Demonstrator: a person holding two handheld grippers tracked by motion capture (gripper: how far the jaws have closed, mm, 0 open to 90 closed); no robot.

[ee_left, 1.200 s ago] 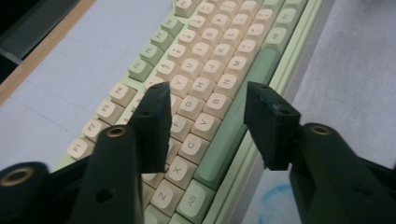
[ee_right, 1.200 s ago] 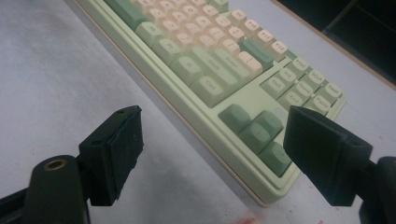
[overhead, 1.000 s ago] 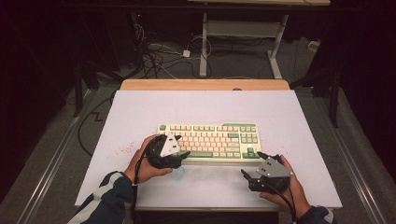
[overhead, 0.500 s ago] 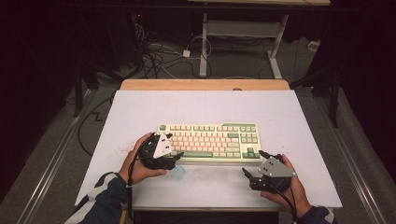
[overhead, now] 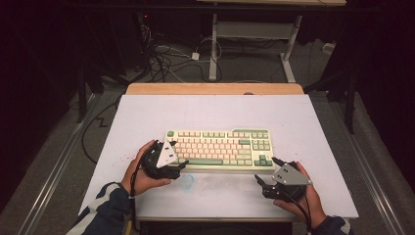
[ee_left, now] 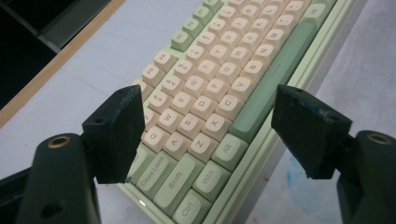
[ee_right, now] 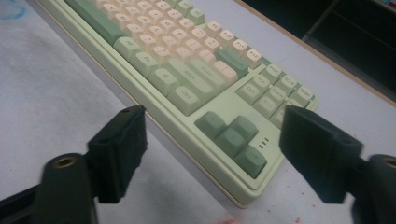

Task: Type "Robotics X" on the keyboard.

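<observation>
A pale green keyboard (overhead: 220,149) with cream and green keys lies across the middle of the white table top. My left gripper (overhead: 177,165) is held at the keyboard's front left corner. In the left gripper view the keyboard (ee_left: 219,70) runs away from me, and the left gripper (ee_left: 208,93) is open, its jaws standing wide over the Shift, Win and Alt keys with nothing between them. My right gripper (overhead: 265,170) hovers just off the front right corner. In the right gripper view it (ee_right: 215,114) is open and empty, facing the arrow keys of the keyboard (ee_right: 187,70).
The white table cover (overhead: 313,127) has a blue smudge (overhead: 186,182) and faint red marks near the front. A wooden strip (overhead: 215,88) edges the far side. Beyond it, cables (overhead: 166,58) and a white desk frame (overhead: 254,34) stand on the floor.
My left gripper has shifted slightly to the left at the keyboard's front left corner. The right gripper has barely moved, and both stay open.
</observation>
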